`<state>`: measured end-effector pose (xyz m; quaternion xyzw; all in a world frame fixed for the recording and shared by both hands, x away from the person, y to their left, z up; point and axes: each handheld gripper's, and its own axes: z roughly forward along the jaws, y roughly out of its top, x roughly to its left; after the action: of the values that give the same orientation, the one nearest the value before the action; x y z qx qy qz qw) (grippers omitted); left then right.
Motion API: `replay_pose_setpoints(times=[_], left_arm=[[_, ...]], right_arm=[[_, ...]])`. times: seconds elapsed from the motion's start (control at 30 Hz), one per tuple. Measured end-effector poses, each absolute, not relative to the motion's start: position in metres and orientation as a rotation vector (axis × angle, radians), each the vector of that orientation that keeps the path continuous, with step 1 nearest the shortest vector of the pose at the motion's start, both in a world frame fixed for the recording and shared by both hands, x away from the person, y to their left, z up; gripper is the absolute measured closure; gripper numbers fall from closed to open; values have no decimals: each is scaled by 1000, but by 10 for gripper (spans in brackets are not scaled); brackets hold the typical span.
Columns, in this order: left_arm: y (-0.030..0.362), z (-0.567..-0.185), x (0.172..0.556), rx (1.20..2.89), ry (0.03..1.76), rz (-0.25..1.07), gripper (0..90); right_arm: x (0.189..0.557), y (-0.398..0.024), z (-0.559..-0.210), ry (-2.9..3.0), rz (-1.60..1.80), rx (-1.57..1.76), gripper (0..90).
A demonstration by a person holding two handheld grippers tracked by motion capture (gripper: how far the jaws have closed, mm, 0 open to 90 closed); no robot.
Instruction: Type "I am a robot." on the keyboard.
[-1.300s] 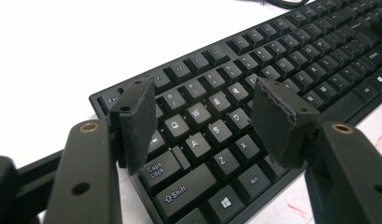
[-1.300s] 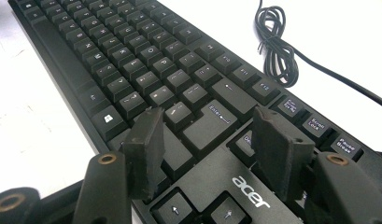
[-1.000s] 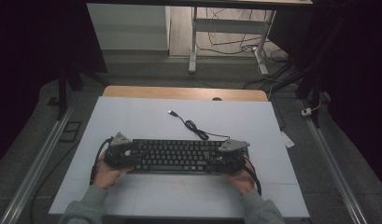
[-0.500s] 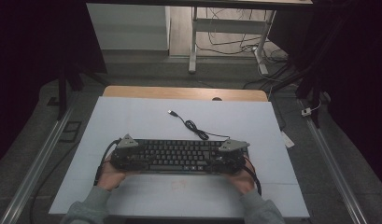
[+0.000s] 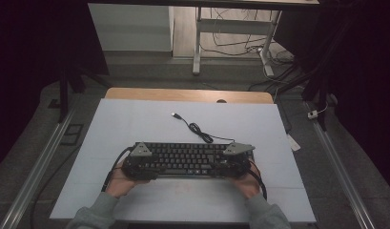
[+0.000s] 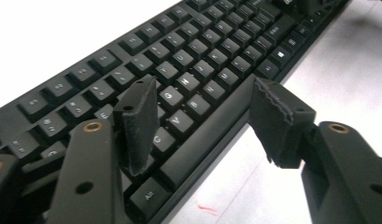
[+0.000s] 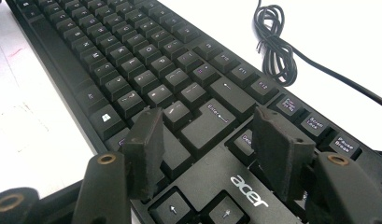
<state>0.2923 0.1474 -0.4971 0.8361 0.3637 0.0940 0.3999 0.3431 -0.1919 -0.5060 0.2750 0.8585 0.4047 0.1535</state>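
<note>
Keyboard (image 5: 185, 160) at table's (image 5: 135, 119) 6 o'clock, cable (image 5: 197, 130) toward 12. Left gripper (image 6: 202, 123) jaws just closing, straddling front edge, apparently not pinching; right gripper (image 7: 212, 149) open above right end. Level both before lifting.

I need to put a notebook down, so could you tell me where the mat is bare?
Bare: the white mat left of the USB cable, its right side, and the strip nearest the person. Crowded: the keyboard, with the left gripper and right gripper over its ends.
</note>
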Motion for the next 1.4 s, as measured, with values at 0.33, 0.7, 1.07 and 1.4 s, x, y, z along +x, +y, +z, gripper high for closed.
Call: replay_pose_setpoints(times=[0.33, 0.7, 1.07, 1.4], left_arm=[[138, -504, 291, 2174, 889, 249, 652], [134, -511, 294, 2215, 896, 220, 889], [128, -519, 297, 2233, 912, 219, 889], [127, -521, 297, 2242, 906, 223, 889]], right_arm=[[343, -191, -507, 2460, 1160, 788, 440], [343, -191, -507, 2462, 1156, 785, 440], [343, -191, -507, 2464, 1155, 787, 439], [343, -191, -507, 2465, 1152, 783, 438]])
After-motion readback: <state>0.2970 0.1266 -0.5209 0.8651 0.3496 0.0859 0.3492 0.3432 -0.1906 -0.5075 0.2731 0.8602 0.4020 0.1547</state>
